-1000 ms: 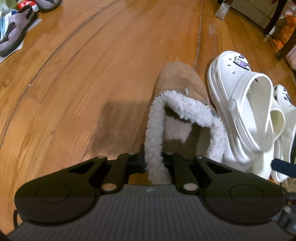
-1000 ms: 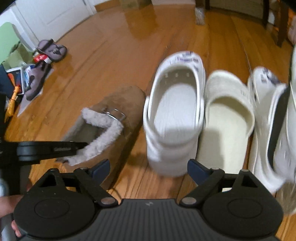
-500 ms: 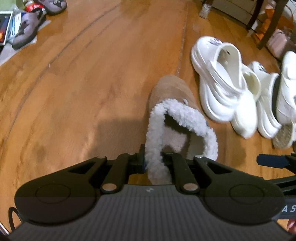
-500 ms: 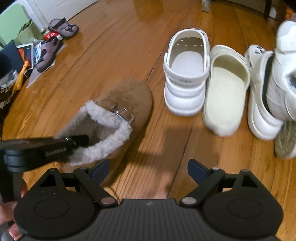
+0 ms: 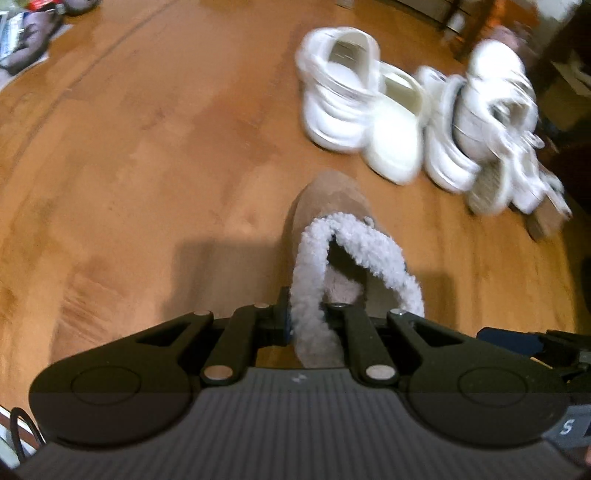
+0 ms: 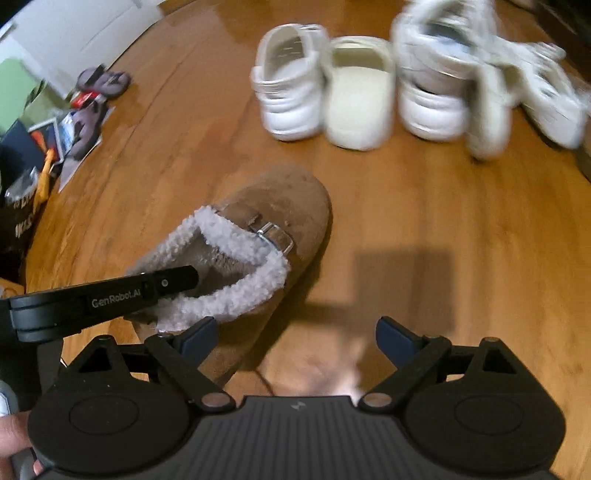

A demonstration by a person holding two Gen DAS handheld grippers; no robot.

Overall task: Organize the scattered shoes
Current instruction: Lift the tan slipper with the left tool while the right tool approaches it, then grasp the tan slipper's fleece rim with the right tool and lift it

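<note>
Done: white shoes [image 6: 354, 88] sit side by side.
Left gripper [image 5: 308, 319]: you pinch the brown slipper [image 6: 258, 240] (fluffy edge).
Right gripper [image 6: 295, 336]: wide apart, empty.
Left: place slipper; purple shoes [image 6: 103, 79] wait.

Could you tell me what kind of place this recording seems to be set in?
Probably a room in a home: a polished wooden plank floor, a cluster of white clogs and sneakers on it, and a white door beside scattered papers and packages.
</note>
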